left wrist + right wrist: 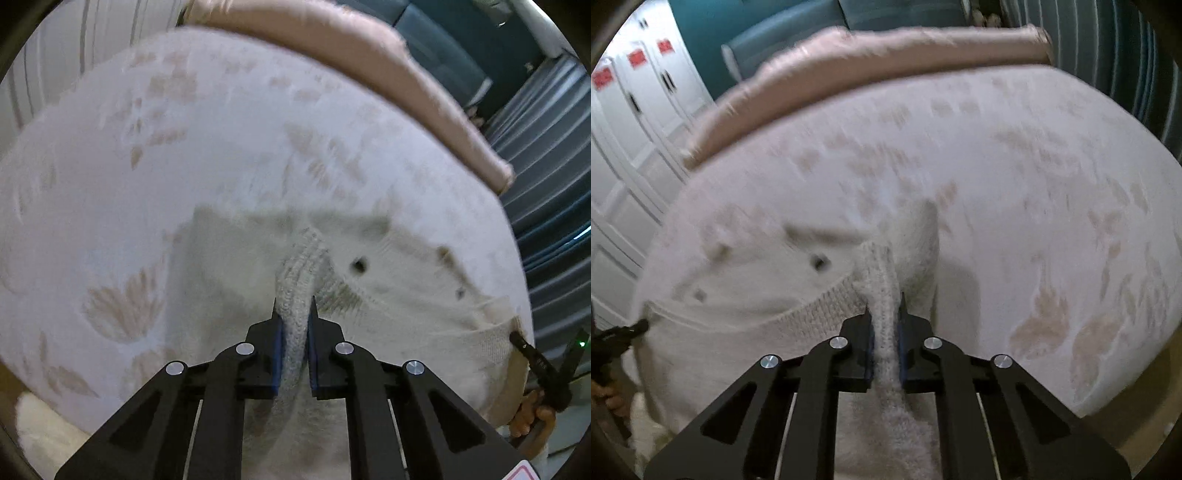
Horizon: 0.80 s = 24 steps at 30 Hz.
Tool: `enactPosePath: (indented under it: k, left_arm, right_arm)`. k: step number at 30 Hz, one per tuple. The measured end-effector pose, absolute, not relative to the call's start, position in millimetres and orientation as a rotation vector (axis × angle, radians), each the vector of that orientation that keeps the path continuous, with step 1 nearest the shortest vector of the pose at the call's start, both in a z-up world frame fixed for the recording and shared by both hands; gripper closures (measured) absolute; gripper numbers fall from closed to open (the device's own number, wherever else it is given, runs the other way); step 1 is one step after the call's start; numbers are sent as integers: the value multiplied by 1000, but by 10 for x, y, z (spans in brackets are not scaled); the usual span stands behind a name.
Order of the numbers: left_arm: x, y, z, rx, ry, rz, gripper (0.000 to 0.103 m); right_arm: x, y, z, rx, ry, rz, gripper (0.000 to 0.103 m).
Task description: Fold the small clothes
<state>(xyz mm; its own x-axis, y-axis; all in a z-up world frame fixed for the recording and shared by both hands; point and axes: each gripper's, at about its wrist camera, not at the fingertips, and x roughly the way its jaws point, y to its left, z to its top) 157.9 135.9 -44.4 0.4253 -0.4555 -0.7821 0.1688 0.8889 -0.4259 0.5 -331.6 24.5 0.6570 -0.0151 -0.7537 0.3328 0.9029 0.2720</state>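
Note:
A cream knitted cardigan (388,258) with dark buttons lies on a white bed cover with pale leaf print (184,147). My left gripper (294,306) is shut on a ribbed edge of the cardigan and holds it just above the bed. My right gripper (884,302) is shut on another ribbed edge of the same cardigan (757,280). The right gripper's tip shows at the far right of the left wrist view (517,338), the left gripper's tip at the far left of the right wrist view (639,326). Both views are motion-blurred.
A pink folded blanket (369,55) lies along the far edge of the bed, also in the right wrist view (886,48). Beyond it are teal furniture (757,22) and white cabinet doors (635,110). A striped curtain (546,184) hangs at the right.

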Motion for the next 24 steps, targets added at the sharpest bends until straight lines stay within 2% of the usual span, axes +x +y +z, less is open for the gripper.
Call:
enactPosePath:
  k: [4,7,10,14,16,19,23,24]
  left_arm:
    - [1677,1374,124,-305,907,-407,95]
    - [1884,1306,289,-278,855,-390,95]
    - [2206,1117,-33,-215,923,-354,95]
    - [2497,958,-872,-154,1122,-267,94]
    - [2488,960,-1078,-155,1135,-250,90]
    - [2413,980,-956,-141,1090,-235,81]
    - [2158,1026,-494,-97,1036,-181,81]
    - [2040,1009,-354,-104,1014,-196,78]
  right_arm:
    - [40,-3434,803,428,664,-182,96]
    - [224,-3559,892,429,632,-191,96]
    - [566,-3685,548,438,716,-217,95]
    - [1008,-3790,-447,471,960,-291,94]
    - [1006,-3782,-645,467,968,-309,94]
    - [923,-3760,-439,467,929,-335,80]
    - [652,-3502,84,378,821,-346,79]
    - [586,-3346,178,375,812,-294,79]
